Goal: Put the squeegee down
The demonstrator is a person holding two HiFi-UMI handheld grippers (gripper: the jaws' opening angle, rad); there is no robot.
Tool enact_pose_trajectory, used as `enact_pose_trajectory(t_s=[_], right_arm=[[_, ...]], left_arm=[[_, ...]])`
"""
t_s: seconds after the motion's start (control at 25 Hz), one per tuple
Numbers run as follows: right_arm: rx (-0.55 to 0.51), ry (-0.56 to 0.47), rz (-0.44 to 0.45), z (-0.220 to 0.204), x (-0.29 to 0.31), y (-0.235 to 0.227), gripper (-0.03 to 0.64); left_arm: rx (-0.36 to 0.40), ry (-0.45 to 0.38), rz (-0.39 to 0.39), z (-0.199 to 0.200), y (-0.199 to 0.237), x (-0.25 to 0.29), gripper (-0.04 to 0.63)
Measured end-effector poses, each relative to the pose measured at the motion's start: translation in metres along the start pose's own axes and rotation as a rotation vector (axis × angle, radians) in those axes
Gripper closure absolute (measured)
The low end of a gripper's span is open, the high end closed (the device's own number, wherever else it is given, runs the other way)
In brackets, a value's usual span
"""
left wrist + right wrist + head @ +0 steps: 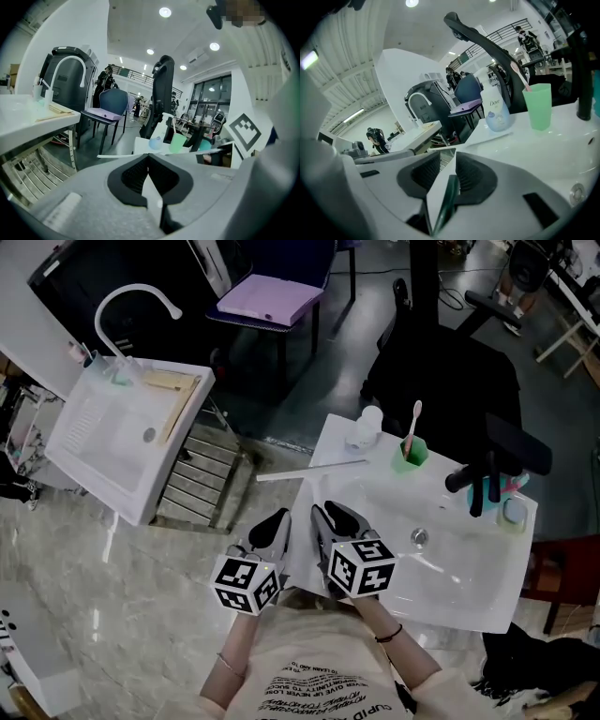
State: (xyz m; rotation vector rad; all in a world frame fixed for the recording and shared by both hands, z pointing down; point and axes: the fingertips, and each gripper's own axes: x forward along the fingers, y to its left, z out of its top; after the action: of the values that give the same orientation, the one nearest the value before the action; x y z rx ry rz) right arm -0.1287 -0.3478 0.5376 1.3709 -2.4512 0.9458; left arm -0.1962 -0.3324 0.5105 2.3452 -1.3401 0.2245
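Lying flat, the squeegee point(311, 470) runs left-right, overhanging the sink point(459, 568) at left.

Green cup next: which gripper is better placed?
Right, probably: the right gripper is over the sink, nearer the green cup; the left gripper hangs beside the sink's left rim.

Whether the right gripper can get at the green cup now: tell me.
Probably yes: the right gripper hovers empty over the sink; only bare basin lies between it and the green cup.
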Motion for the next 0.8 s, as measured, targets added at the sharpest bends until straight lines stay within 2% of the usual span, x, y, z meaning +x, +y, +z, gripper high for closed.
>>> enact_pose_trajectory(t_s=[0.2,0.36,0.8], right_arm=[[-0.014,-0.052,0.033,0.016,-0.018,-0.002,0.547],[-0.04,-0.099,0.023,0.033,-0.034,-0.007,0.588],[-0.081,-0.239,0.033,0.083,-0.073,-0.016,0.61]], left_arm=[[0.03,-0.037,-0.035,0.016,-0.014,-0.002,0.574],[0.056,-0.071,-0.048,0.03,-0.024,-0.004,0.572],[0.113,-0.172,-0.046,0.067,-0.043,-0.019,0.574]])
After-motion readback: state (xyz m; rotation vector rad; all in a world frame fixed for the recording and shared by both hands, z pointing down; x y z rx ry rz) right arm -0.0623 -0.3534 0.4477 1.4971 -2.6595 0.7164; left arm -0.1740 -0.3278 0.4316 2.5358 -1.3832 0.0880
